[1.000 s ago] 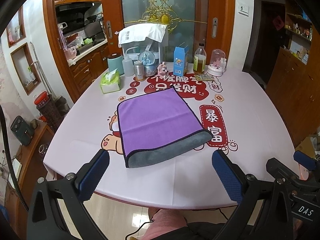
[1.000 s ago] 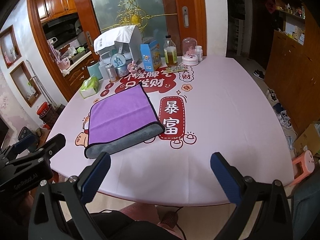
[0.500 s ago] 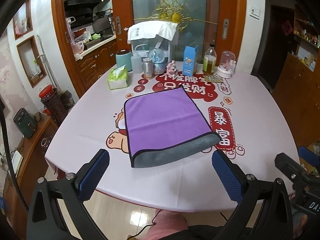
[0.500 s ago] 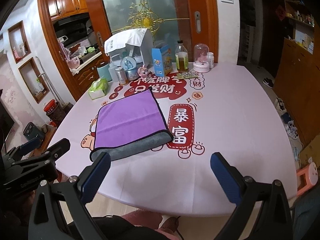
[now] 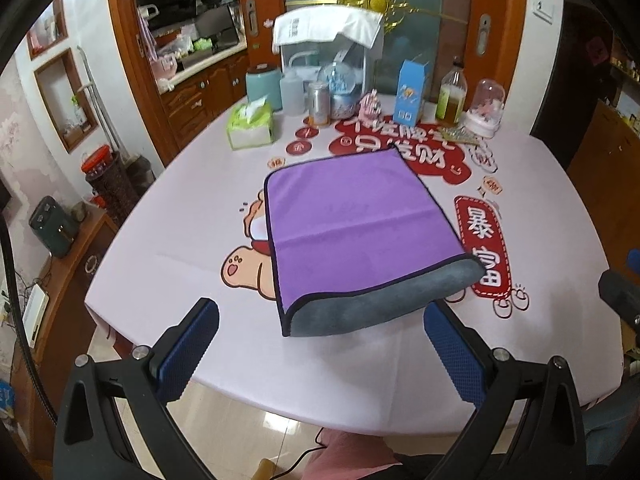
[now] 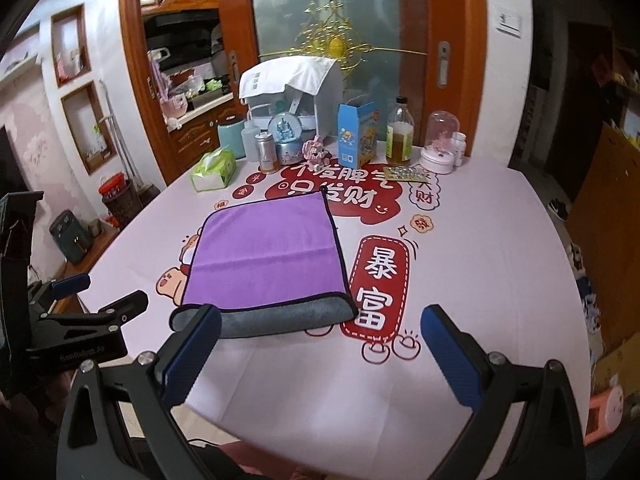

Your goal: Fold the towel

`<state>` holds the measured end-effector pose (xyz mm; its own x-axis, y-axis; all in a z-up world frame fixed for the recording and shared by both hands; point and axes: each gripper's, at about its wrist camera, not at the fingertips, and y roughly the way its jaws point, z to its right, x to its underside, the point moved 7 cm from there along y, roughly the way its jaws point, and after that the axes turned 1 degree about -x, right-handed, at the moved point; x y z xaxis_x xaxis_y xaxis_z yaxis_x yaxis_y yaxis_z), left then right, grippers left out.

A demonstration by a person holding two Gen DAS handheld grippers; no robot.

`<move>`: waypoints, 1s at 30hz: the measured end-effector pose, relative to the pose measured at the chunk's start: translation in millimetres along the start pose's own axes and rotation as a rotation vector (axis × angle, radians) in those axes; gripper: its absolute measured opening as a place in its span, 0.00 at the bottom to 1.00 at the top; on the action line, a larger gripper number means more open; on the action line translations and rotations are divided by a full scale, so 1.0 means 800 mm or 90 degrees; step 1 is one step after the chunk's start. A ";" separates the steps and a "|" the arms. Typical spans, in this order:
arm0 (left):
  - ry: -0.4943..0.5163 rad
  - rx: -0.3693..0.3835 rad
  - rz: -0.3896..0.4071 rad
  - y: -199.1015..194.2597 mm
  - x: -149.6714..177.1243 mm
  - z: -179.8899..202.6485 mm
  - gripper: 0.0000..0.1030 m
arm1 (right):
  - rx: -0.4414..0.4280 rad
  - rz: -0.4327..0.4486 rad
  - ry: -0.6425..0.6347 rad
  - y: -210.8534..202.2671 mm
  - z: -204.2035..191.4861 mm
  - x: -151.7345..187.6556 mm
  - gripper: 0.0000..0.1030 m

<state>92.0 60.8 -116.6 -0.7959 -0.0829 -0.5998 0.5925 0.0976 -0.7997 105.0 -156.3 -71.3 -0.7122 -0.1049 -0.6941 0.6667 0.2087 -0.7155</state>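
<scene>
A purple towel (image 5: 352, 224) with a grey underside lies folded flat on the pink table (image 5: 180, 240), its grey fold edge toward me. It also shows in the right wrist view (image 6: 268, 256). My left gripper (image 5: 320, 344) is open and empty, just short of the towel's near edge. My right gripper (image 6: 320, 352) is open and empty above the table's near edge, its left finger (image 6: 192, 344) in front of the towel's near left corner. The left gripper's body (image 6: 80, 332) shows at the left of the right wrist view.
Along the table's far side stand a tissue pack (image 5: 250, 126), a teal canister (image 5: 262, 86), a can (image 5: 318, 102), a snow globe (image 5: 340, 84), a blue carton (image 5: 412, 92), an oil bottle (image 5: 452, 96) and a white-covered appliance (image 5: 328, 40). Wooden cabinets stand at left.
Both grippers have moved forward toward the table; the towel looks larger and closer in both views. The towel has not moved. Both grippers stay open.
</scene>
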 end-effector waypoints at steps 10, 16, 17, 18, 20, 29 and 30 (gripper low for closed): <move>-0.027 0.027 -0.017 0.065 -0.015 -0.036 0.99 | -0.016 0.000 -0.100 0.067 -0.011 -0.006 0.97; -0.021 0.054 -0.042 0.108 -0.018 -0.048 0.99 | -0.029 0.008 -0.162 0.106 -0.016 -0.001 0.97; -0.015 0.055 -0.048 0.116 -0.017 -0.048 0.99 | -0.032 0.010 -0.176 0.113 -0.017 0.000 0.97; -0.011 0.055 -0.052 0.120 -0.017 -0.048 0.99 | -0.036 0.008 -0.193 0.121 -0.018 0.003 0.97; -0.002 0.059 -0.062 0.133 -0.016 -0.048 0.99 | -0.046 0.001 -0.214 0.134 -0.020 0.008 0.97; -0.001 0.076 -0.110 0.176 -0.005 -0.049 0.99 | -0.078 -0.049 -0.235 0.199 -0.017 0.034 0.97; 0.000 0.072 -0.116 0.182 -0.004 -0.049 0.99 | -0.079 -0.055 -0.236 0.205 -0.016 0.037 0.97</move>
<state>176.2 114.5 -230.2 -0.8910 -0.0888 -0.4451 0.4491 -0.0307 -0.8929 190.4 -112.6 -208.4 -0.6215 -0.4666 -0.6293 0.5604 0.2965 -0.7733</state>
